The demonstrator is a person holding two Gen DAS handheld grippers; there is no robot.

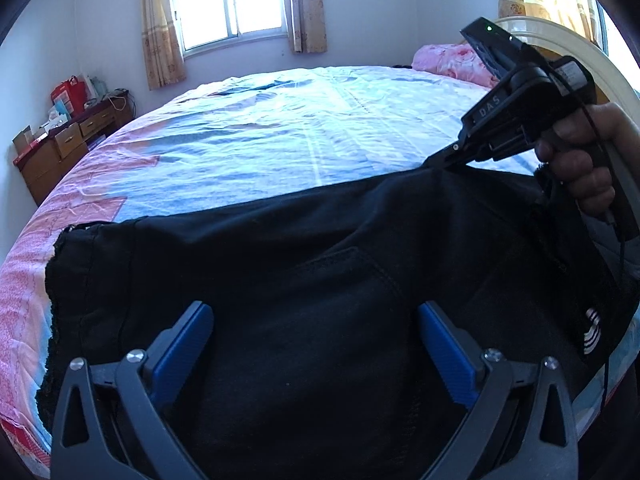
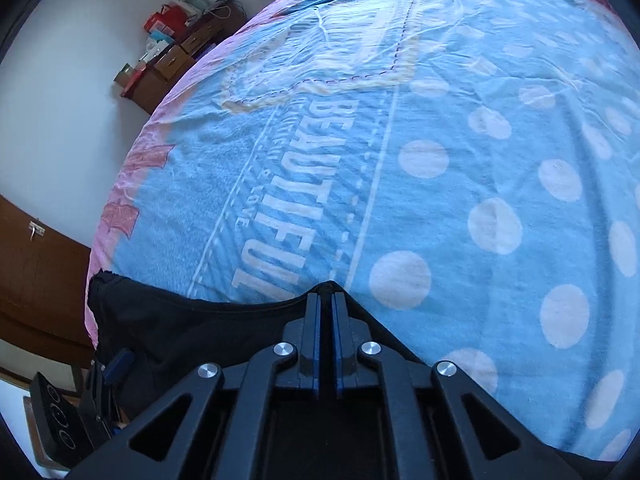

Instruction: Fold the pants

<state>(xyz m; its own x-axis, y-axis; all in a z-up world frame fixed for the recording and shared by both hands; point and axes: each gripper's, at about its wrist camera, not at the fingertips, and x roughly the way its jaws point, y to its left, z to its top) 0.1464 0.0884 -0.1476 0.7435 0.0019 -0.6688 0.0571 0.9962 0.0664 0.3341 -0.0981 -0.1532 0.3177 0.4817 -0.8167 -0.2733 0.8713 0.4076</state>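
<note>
Step in hand: securing the black cotton pants [image 1: 320, 280], which lay along the near edge of the bed [image 1: 280, 128]. The right gripper [image 2: 326, 292] had its fingers clamped on the far hem. The left gripper [image 1: 316, 344] hovered above the cloth, fingers apart. The next move would likely call for the left gripper to pinch before lifting. The blue dotted blanket [image 2: 480, 160] covered the bed; a wooden dresser [image 1: 60, 152] stood at the wall.

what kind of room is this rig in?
A home bedroom, most likely. A large bed with a blue polka-dot printed sheet fills both views, a curtained window sits in the far wall, and a cluttered wooden dresser stands beside the bed.
</note>
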